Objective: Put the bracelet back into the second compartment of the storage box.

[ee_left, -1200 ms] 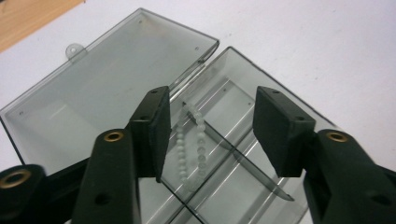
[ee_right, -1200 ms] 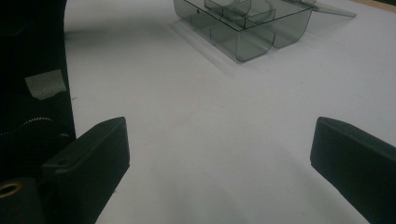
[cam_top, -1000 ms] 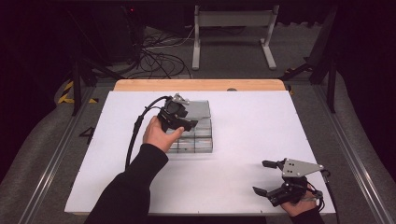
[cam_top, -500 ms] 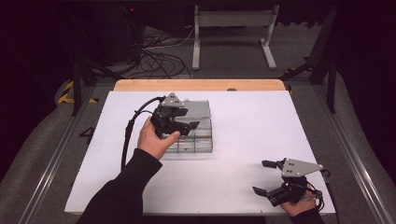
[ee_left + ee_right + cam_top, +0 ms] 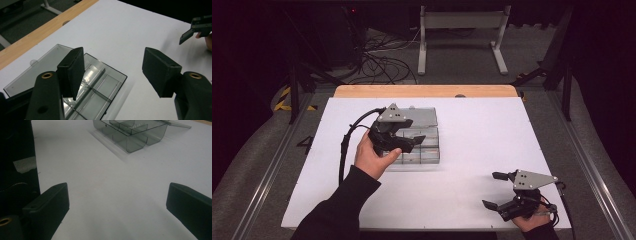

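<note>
Left gripper [image 5: 408, 142] drifted leftward, spread over the half-hidden organizer box [image 5: 424, 150]; right gripper [image 5: 496, 190] spread.

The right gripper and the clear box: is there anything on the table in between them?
No. Between the right gripper and the clear box lies bare white table, as both those views show.

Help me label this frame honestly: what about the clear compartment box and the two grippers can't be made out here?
- Clear box, high view: the left gripper and hand cover its near-left compartments, so any contents there are hidden.
- Left gripper view: the bottom edge cuts off the box's near end.
- Right gripper view: the top edge cuts off the box's far side and lid.
- Right gripper, high view: too small to show fingertip detail.
</note>
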